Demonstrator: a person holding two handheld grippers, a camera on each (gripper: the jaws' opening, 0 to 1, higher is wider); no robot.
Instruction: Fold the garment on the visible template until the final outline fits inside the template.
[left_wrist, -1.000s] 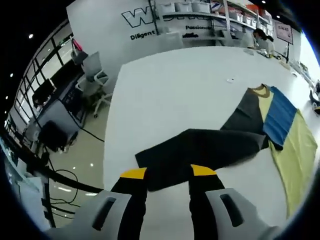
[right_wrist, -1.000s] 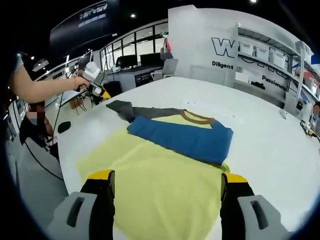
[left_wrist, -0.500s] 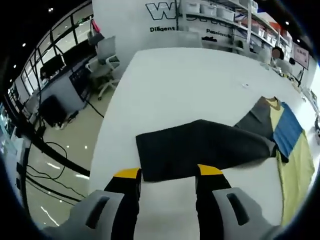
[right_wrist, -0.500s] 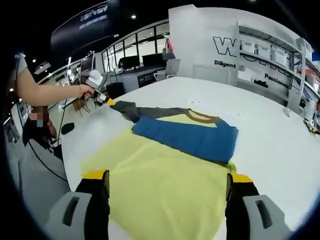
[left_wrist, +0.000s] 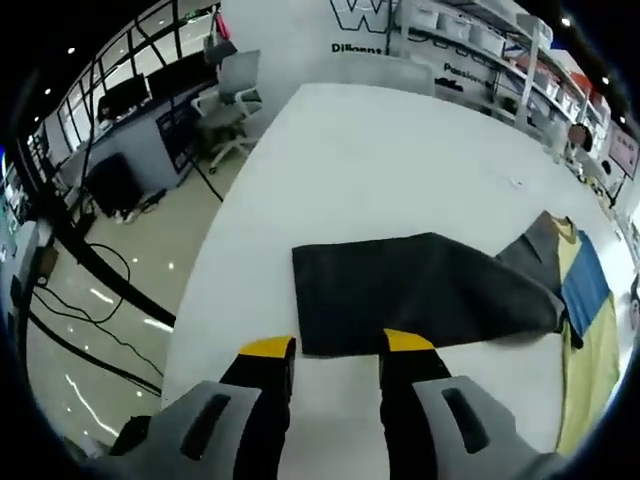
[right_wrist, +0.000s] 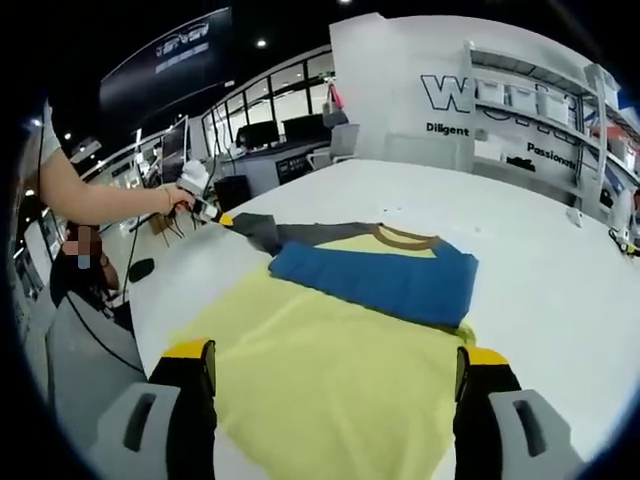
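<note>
Just ahead of your left gripper, the dark sleeve of the garment lies spread flat on the white table, its cuff edge right at the yellow jaw tips. The jaws stand apart with nothing between them; whether they touch the cloth, I cannot tell.

Your right gripper has its jaws wide apart and empty, hovering over the yellow body of the same garment. Beyond those jaws, a blue sleeve is already folded across the chest, below the brown collar. No template outline is clear in these frames.

What could go wrong: if you close the left jaws too shallow, you would likely catch only one layer of the cuff, and the sleeve would twist or slip as you carry it over. Dragging it low could also tug the yellow body out of place or undo the blue fold.

Edges and room: to the left of your left jaws, the table edge runs close to the cuff, with floor, cables and an office chair beyond, so keep clear of that side. Ahead of both grippers the tabletop is bare and open. In the right gripper view, your arm reaches in from the left toward the far sleeve.
</note>
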